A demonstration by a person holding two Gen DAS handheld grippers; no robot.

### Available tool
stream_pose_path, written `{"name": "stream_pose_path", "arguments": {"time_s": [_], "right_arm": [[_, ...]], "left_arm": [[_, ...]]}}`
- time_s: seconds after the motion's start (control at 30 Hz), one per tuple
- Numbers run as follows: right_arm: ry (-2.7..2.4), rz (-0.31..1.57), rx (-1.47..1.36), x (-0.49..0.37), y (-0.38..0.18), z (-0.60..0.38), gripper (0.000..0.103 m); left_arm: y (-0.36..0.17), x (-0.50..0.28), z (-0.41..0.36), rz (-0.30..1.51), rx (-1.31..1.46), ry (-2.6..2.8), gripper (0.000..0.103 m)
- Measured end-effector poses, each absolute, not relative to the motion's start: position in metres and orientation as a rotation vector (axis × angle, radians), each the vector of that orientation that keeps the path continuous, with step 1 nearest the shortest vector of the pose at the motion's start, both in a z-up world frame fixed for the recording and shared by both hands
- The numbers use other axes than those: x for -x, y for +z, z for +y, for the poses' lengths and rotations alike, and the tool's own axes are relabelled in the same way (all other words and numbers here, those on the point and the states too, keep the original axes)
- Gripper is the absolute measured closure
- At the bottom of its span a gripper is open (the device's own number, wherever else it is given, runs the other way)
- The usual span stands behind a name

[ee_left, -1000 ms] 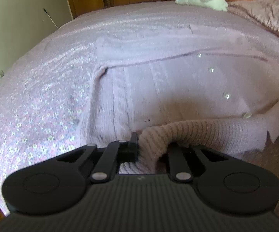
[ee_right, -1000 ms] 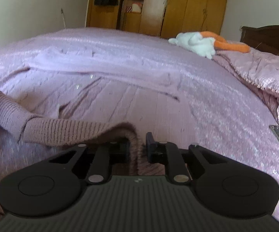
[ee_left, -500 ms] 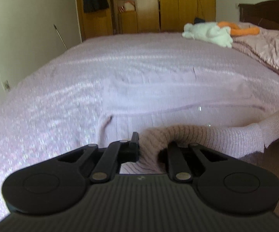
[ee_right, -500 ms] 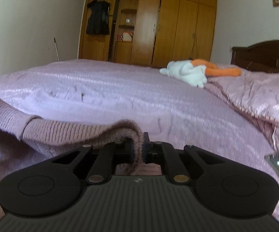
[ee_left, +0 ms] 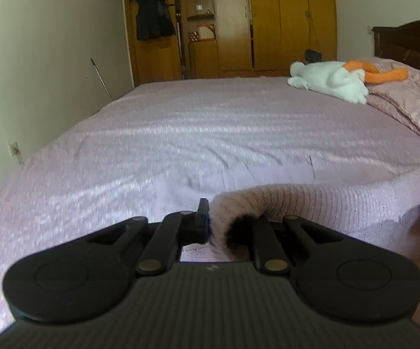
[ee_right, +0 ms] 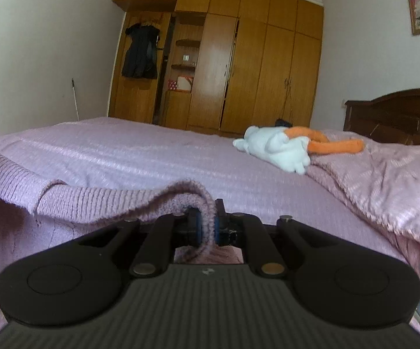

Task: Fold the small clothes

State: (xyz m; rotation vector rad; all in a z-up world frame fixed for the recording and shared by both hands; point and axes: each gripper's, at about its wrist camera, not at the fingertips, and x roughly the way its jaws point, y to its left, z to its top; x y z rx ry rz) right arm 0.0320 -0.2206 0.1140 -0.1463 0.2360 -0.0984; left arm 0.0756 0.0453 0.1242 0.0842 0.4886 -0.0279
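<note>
A small pink knitted cardigan (ee_left: 320, 200) is held up by its ribbed hem between both grippers above the bed. My left gripper (ee_left: 230, 221) is shut on the hem's left corner; the fabric bulges over the right finger and hides it. My right gripper (ee_right: 207, 224) is shut on the hem's right corner, with the knit (ee_right: 99, 200) pinched between the blue pads. The hem stretches between the two grippers and the cardigan's body hangs below, mostly hidden.
The bed's pink bedspread (ee_left: 180, 133) spreads ahead. A white and orange plush toy (ee_right: 282, 145) lies far right by a rumpled pink quilt (ee_right: 384, 180). Wooden wardrobes (ee_right: 239, 67) and a wall stand behind. A dark headboard (ee_right: 398, 113) is at right.
Both grippers have risen and tilted up with the hem. The flat cardigan body and its buttons have dropped out of view, and the wardrobes have come into view.
</note>
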Motion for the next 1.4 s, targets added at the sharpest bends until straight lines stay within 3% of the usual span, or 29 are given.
{"name": "stream_pose_path", "arguments": {"time_s": [0.27, 0.67, 0.7, 0.77, 0.83, 0.97, 1.03, 1.3, 1.4], "right_arm": [[-0.122, 0.29, 0.186, -0.129, 0.081, -0.213, 0.095], [-0.083, 0.548, 0.125, -0.211, -0.002, -0.219, 0.09], [-0.077, 0.556, 0.103, -0.212, -0.001, -0.221, 0.088], [-0.066, 0.564, 0.057, -0.21, -0.001, -0.224, 0.082], [-0.057, 0.571, 0.03, -0.207, 0.002, -0.227, 0.078], [-0.047, 0.566, -0.008, -0.189, 0.016, -0.233, 0.057], [-0.04, 0.56, -0.018, -0.176, 0.024, -0.238, 0.053], [-0.026, 0.544, -0.014, -0.129, 0.04, -0.253, 0.051], [-0.018, 0.551, -0.001, -0.117, 0.039, -0.258, 0.051]], "left_arm": [[0.11, -0.164, 0.043, 0.527, -0.018, 0.004, 0.093], [0.031, -0.245, 0.037, 0.692, -0.086, 0.054, 0.089], [0.029, -0.247, 0.037, 0.701, -0.084, 0.055, 0.087], [0.029, -0.249, 0.036, 0.707, -0.096, 0.074, 0.073], [0.033, -0.248, 0.036, 0.712, -0.116, 0.094, 0.065], [0.043, -0.237, 0.04, 0.709, -0.133, 0.077, 0.056], [0.048, -0.231, 0.042, 0.705, -0.136, 0.076, 0.053], [0.07, -0.198, 0.048, 0.687, -0.212, 0.024, 0.05], [0.078, -0.187, 0.053, 0.673, -0.222, 0.016, 0.041]]}}
